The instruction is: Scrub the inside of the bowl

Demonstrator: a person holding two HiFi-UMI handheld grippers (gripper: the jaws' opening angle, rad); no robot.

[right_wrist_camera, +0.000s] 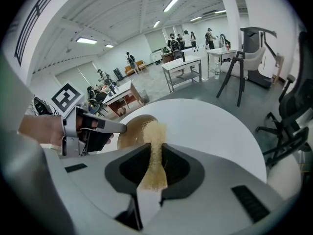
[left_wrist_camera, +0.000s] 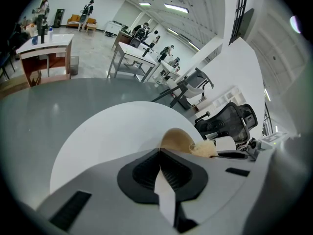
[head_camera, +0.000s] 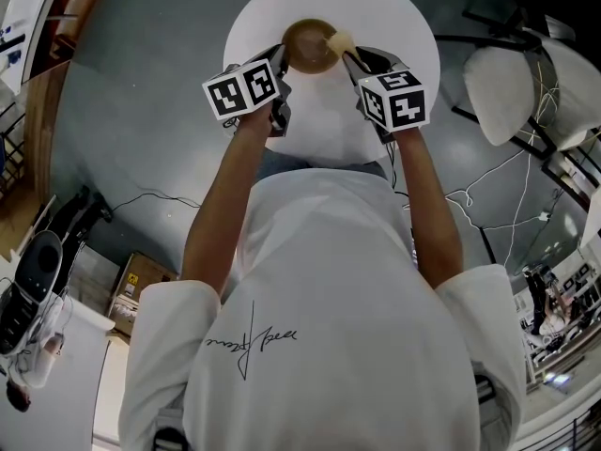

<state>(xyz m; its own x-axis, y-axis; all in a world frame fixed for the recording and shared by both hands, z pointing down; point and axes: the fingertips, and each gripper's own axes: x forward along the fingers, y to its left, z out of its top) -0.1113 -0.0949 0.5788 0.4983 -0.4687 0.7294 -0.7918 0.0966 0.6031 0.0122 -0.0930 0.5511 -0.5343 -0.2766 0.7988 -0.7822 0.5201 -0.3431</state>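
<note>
A small brown bowl stands on the round white table, toward its far side. My left gripper is shut on the bowl's left rim. In the left gripper view the bowl peeks out just past the closed jaws. My right gripper is shut on a strip of yellowish scrubber. In the right gripper view the scrubber runs out from between the jaws, and its tip reaches over the bowl's right edge. The left gripper meets the rim from the other side.
A white chair stands to the right of the table, with cables trailing over the grey floor. Boxes and equipment crowd the lower left. Desks, office chairs and people fill the room farther off.
</note>
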